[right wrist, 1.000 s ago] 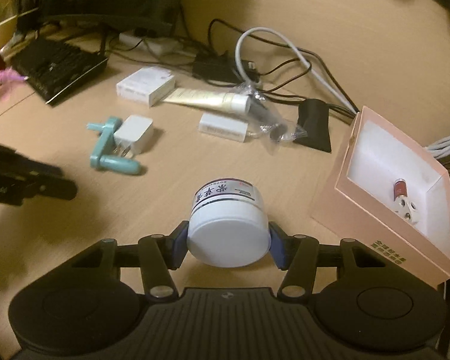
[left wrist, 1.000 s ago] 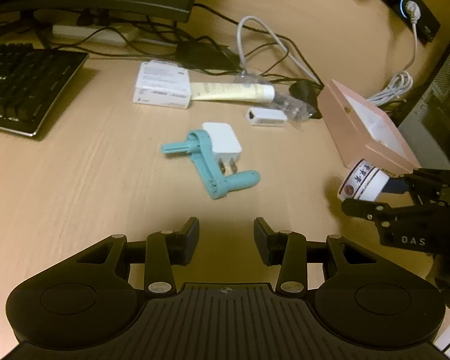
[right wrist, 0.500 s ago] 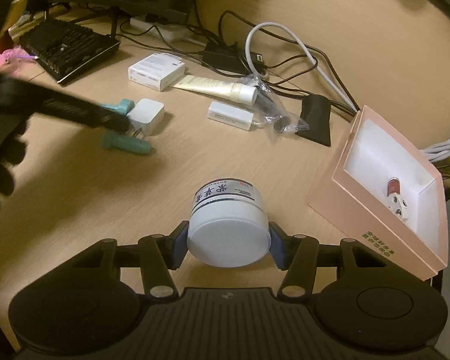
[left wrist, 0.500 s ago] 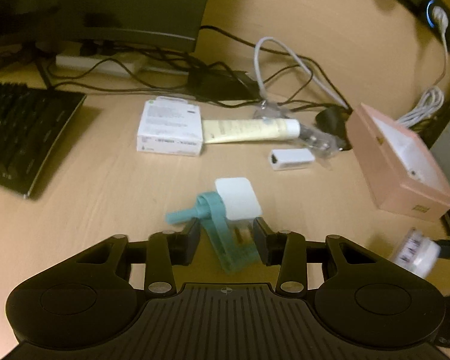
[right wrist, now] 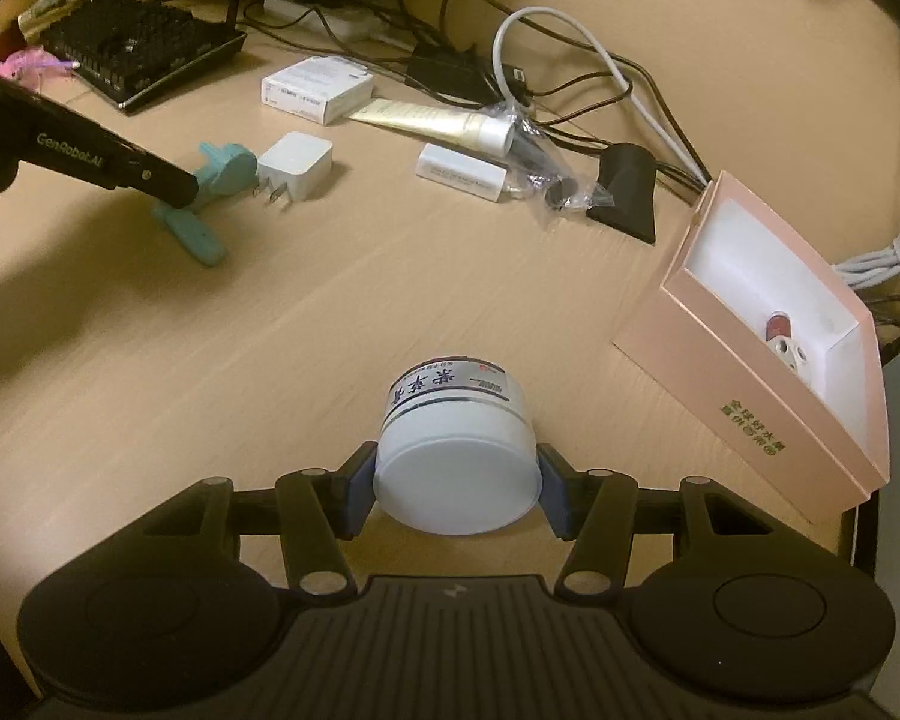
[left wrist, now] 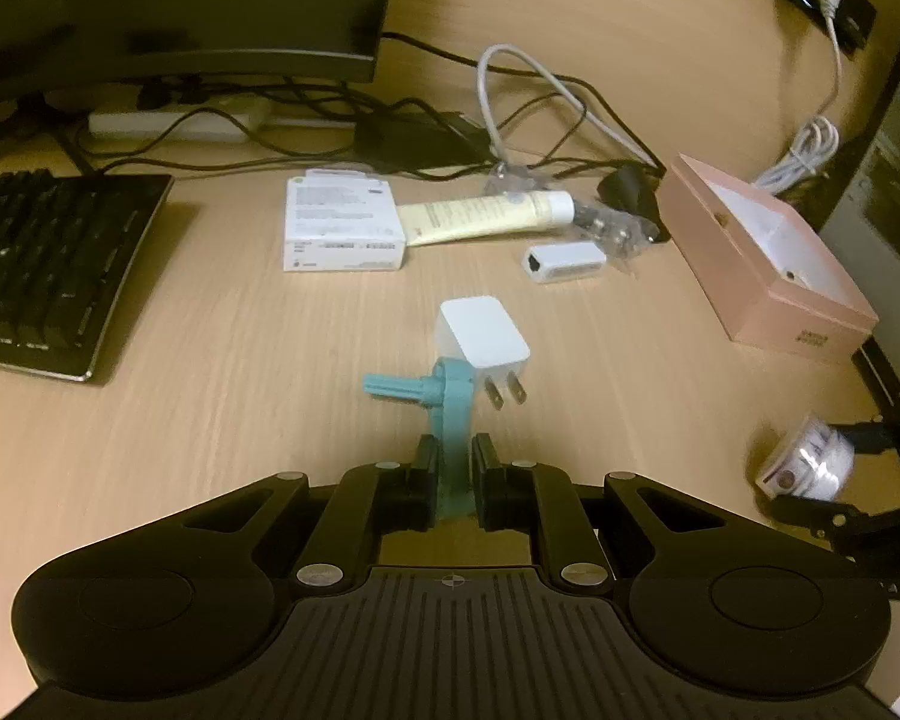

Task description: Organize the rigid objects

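My left gripper [left wrist: 453, 468] is shut on a teal plastic crank handle [left wrist: 447, 420] that lies on the wooden desk; it shows in the right wrist view [right wrist: 222, 180] too. A white plug adapter [left wrist: 483, 345] touches the handle's far end. My right gripper [right wrist: 456, 480] is shut on a white round jar [right wrist: 456, 444] with a printed label, held above the desk; the jar also shows at the right in the left wrist view [left wrist: 810, 462]. An open pink box [right wrist: 768, 324] with a small white and red item inside sits to the right.
A white carton [left wrist: 342, 222], a cream tube [left wrist: 486, 219], a small white adapter [left wrist: 564, 261], a plastic bag and a black pouch [right wrist: 624, 192] lie at the back. A keyboard [left wrist: 42, 264], a monitor base and tangled cables [left wrist: 510, 102] line the far edge.
My left gripper moved forward over the teal handle and closed on it. The right gripper keeps holding the jar and has shifted slightly.
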Available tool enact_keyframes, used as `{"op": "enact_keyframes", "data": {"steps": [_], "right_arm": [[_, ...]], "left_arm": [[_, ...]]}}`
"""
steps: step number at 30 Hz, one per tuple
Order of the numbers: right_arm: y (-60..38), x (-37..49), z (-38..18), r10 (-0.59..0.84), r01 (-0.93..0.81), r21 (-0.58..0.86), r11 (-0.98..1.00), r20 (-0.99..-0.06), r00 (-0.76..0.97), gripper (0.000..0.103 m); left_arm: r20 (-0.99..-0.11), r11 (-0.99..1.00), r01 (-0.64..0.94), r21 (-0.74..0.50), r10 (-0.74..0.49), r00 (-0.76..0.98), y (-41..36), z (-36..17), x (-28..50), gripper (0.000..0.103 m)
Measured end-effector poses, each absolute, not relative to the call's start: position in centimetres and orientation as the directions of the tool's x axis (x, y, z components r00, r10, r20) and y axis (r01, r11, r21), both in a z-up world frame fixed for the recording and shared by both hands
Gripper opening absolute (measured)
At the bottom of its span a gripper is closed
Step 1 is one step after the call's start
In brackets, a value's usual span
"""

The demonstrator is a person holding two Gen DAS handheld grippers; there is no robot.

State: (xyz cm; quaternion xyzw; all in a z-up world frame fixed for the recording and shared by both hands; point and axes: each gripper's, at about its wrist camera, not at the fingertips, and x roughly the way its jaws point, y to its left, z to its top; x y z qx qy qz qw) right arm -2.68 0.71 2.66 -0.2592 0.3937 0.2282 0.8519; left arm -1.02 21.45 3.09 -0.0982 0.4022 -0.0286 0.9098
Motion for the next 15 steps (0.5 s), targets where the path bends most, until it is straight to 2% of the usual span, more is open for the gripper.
{"op": "enact_keyframes", "data": {"steps": [6, 11, 13, 14, 15], "right_arm": [[-0.9, -3.1, 2.8, 0.256, -0.556, -0.185, 0.811, -0.742, 0.62, 0.069], [-4.0, -3.8, 1.1, 0.276, -0.446, -0.067, 0.892, -0.702, 0.657, 0.068], [-5.1, -3.9, 0.9, 0.292, -0.407, -0.013, 0.913, -0.675, 0.677, 0.064], [-5.5, -3.9, 0.9, 0.303, -0.393, 0.016, 0.919, -0.665, 0.682, 0.057], [-5.9, -3.8, 1.1, 0.313, -0.378, 0.046, 0.925, -0.656, 0.686, 0.057]], "left_arm": [[-0.731, 0.981, -0.038, -0.19, -0.116, 0.673, 20.7, 2.7, -0.6, 0.019], [-0.733, 0.983, -0.059, -0.172, -0.087, 0.675, 20.7, 2.4, -0.1, 0.019], [-0.733, 0.986, -0.067, -0.152, -0.067, 0.676, 20.6, 2.0, 0.3, 0.02], [-0.732, 0.987, -0.067, -0.145, -0.062, 0.679, 20.5, 1.9, 0.4, 0.02], [-0.728, 0.988, -0.064, -0.138, -0.057, 0.683, 20.4, 1.9, 0.5, 0.02]]}}
